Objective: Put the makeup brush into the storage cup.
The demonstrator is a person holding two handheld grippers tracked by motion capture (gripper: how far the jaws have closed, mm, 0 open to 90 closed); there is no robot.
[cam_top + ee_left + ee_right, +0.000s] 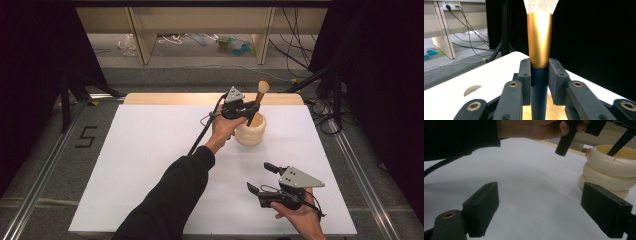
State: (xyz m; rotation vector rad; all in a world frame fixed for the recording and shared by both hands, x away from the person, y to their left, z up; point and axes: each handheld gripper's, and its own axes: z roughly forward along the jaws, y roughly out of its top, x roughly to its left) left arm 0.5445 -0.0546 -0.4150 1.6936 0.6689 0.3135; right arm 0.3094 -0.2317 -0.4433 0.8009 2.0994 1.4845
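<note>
The left gripper (248,111) was found over the cream ribbed holder (250,131), which stood on the white table (150,150) toward the far edge, slightly right of centre. Its jaws were closed tight on the makeup brush (258,100), the pads pressing on the dark blue handle just below the gold ferrule (539,40) — so much was plain in the left gripper view. The brush stood nearly upright, leaning a little toward one o'clock in the high view, white bristles uppermost (their tips ran off the top of the left gripper view). Its lower end reached down inside the holder's mouth; whether it touched the bottom could not be told.

The right gripper (260,179) lay at about five o'clock from the holder, well apart from it, near the table's near edge. Its jaws stood wide open and held nothing — only bare table surface showed between the two black pads (482,207) in the right gripper view. From that view the holder (609,170) sat at about two o'clock, with the person's left hand (534,128) at twelve o'clock above the table.
</note>
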